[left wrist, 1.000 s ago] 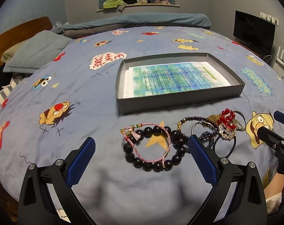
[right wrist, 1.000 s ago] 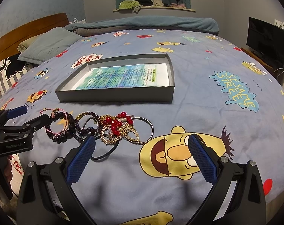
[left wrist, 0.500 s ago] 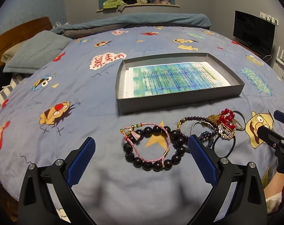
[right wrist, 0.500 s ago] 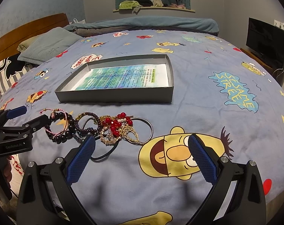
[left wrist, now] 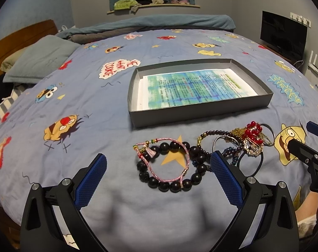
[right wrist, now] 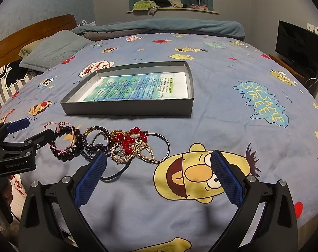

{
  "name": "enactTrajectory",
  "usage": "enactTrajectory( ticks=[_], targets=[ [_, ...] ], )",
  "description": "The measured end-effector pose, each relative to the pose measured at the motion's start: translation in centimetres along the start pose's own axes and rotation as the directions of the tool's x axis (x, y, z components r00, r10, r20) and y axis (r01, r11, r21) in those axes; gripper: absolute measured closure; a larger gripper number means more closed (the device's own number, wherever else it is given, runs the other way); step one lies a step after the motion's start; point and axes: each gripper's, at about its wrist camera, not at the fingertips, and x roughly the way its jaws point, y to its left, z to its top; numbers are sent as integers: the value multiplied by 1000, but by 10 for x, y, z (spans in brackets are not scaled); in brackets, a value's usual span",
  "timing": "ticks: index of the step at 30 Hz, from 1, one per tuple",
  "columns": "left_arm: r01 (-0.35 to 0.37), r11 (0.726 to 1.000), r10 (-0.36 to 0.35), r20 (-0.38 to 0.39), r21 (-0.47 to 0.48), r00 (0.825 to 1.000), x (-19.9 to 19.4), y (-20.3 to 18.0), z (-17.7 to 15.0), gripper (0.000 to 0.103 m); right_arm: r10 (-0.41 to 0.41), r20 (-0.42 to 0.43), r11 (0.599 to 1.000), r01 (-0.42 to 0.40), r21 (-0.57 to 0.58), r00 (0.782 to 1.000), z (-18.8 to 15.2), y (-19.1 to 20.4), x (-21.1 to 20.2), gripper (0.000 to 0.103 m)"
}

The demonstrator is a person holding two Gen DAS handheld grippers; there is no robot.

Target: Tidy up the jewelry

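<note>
A pile of jewelry lies on the blue cartoon bedspread in front of a shallow grey box (left wrist: 201, 110) lined with a printed sheet. A dark bead bracelet (left wrist: 192, 153) with a pink cord bracelet (left wrist: 159, 175) on it lies between the fingers of my open left gripper (left wrist: 157, 178). To its right are a red bead and gold tangle (left wrist: 252, 139) and thin bangles. In the right wrist view the box (right wrist: 127, 109) is ahead, the tangle (right wrist: 129, 145) lies just beyond the left finger of my open, empty right gripper (right wrist: 157, 178).
A grey pillow (left wrist: 41, 63) and wooden headboard are at the left. A folded blanket (left wrist: 159, 24) lies at the far end of the bed. A black TV (right wrist: 298, 47) stands at the right. The left gripper (right wrist: 22, 145) shows at the left of the right wrist view.
Both grippers have barely moved; the views have shifted very slightly. The jewelry and the box lie as before.
</note>
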Motion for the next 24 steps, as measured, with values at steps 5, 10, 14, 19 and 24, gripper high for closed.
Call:
enactTrajectory(
  ticks=[5,10,14,19,24],
  targets=[
    [-4,1000,4,-6,0,1000,1,1,0,5,-1,-4,1000,1,-1,1000,1,-2,1,5],
    [-6,1000,6,-11,0,1000,5,2,1,5,-3,-11,1000,3,1,1000,1,-2,4,5],
    [1,1000,-1,-21,-2,1000,9,5,0,5,-6,-17,1000,6,0,1000,1,-3,7,5],
    [24,1000,-24,-10,6,1000,14,14,-3,5,-4,-19,1000,4,-3,1000,0,-4,9,5],
    [53,999,-53,15,9,998,17,23,-5,5,8,-28,1000,-8,-7,1000,-2,-2,12,5]
  ],
)
